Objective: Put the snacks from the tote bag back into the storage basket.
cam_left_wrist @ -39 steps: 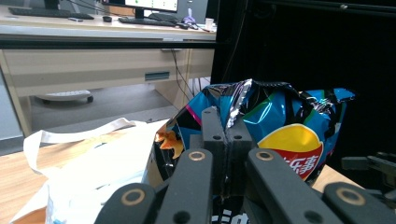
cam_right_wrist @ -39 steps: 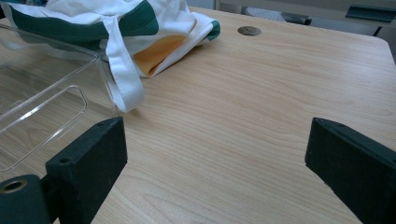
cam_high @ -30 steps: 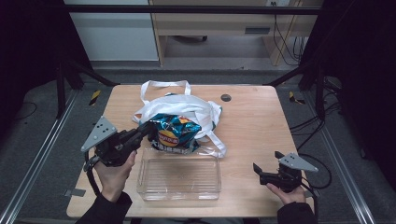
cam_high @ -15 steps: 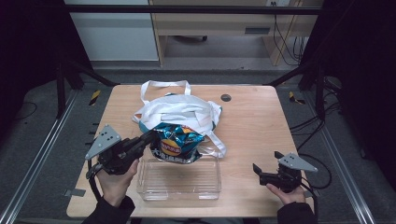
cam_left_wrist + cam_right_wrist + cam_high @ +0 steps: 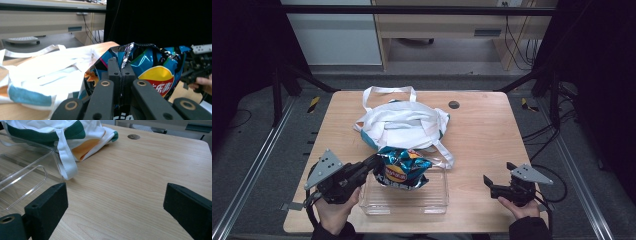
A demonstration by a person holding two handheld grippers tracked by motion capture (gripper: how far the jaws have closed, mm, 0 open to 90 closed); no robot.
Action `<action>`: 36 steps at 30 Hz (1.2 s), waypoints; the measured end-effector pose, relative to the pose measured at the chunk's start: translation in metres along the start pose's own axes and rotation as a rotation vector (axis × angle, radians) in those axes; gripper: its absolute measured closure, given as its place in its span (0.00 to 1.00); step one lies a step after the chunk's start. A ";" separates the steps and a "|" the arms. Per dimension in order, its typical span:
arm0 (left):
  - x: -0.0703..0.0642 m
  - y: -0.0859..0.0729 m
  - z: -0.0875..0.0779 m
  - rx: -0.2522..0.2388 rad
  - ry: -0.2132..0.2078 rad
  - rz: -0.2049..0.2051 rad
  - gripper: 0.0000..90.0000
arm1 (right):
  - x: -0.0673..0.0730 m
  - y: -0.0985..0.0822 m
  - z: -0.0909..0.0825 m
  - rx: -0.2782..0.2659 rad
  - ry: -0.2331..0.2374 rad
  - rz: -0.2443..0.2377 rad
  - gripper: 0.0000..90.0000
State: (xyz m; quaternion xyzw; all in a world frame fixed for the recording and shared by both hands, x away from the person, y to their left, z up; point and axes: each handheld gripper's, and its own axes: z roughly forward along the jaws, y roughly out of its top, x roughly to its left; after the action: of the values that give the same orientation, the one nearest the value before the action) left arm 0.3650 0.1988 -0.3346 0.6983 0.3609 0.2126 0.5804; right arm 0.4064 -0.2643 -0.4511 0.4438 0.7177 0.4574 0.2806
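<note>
Over clear tray [image 5: 407, 200] | left claw [image 5: 121, 72] pinches chip bag [image 5: 150, 65] (logo close-up) | right claw [image 5: 115, 202] open

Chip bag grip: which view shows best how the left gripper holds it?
The left gripper view: the jaws of the left gripper pinch the chip bag at its crinkled edge. The high view shows the bag above the clear tray, the pinch hidden.

The wooden desk [image 5: 492, 135] has rounded corners and a round cable grommet [image 5: 454, 104] near its far edge. It stands on grey carpeted floor [image 5: 257, 140]. Black frame bars [image 5: 412, 9] and dark curtains [image 5: 597, 75] enclose the area. Beyond stand a white cabinet [image 5: 337, 35] and a light wooden bench [image 5: 452, 30].
</note>
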 end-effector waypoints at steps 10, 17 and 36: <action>0.002 -0.023 -0.001 0.045 0.018 -0.002 1.00 | 0.000 0.000 0.000 0.003 -0.001 -0.003 0.07; 0.004 -0.029 0.007 0.053 0.009 0.006 1.00 | 0.001 0.000 0.000 0.003 0.003 -0.010 0.07; 0.011 -0.040 0.021 0.086 0.072 -0.040 0.99 | 0.001 0.000 0.001 0.007 0.002 -0.013 0.07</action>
State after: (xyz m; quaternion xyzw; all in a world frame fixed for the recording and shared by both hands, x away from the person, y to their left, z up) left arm 0.3764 0.1959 -0.3797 0.7072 0.4040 0.2102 0.5408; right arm 0.4067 -0.2628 -0.4514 0.4397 0.7223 0.4537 0.2812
